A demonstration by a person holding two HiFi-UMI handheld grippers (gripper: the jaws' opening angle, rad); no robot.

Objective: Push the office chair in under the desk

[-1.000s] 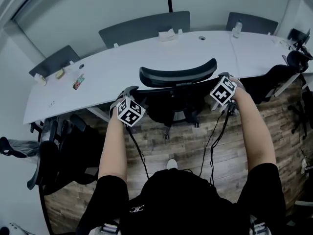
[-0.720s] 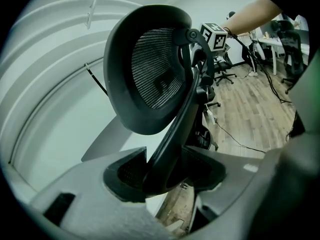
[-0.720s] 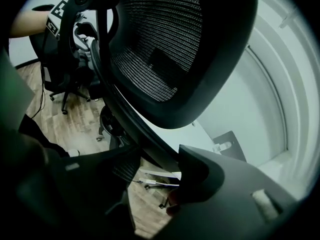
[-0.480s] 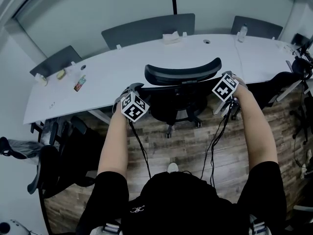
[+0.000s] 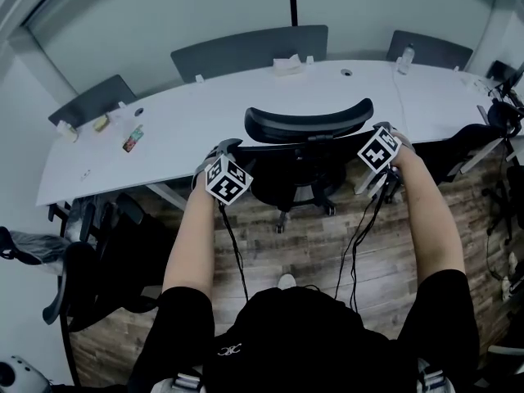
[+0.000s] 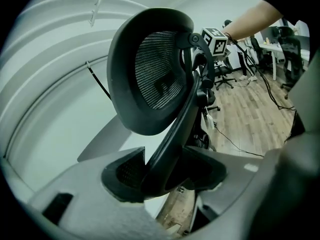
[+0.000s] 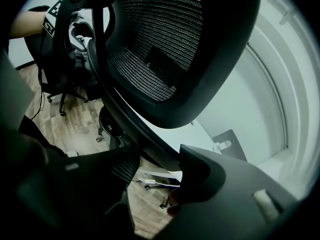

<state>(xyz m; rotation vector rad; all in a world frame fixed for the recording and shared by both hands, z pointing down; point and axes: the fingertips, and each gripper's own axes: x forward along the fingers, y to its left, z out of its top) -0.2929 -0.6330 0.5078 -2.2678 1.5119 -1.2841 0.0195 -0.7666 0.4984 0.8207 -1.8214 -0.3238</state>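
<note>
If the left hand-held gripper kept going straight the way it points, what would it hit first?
The back frame of the office chair: it sits between the left hand-held gripper's opening jaws, so any advance pushes further onto it. Past it probably comes the white desk, though depth is unclear.

Office workspace. A long white desk [image 5: 205, 121] carries grey divider panels [image 5: 246, 51] along its far edge. A mesh-backed office chair [image 5: 307, 125] stands at its near side, with further swivel chairs [image 5: 82, 277] to the left. Wood-plank flooring [image 5: 319, 252] lies below.
</note>
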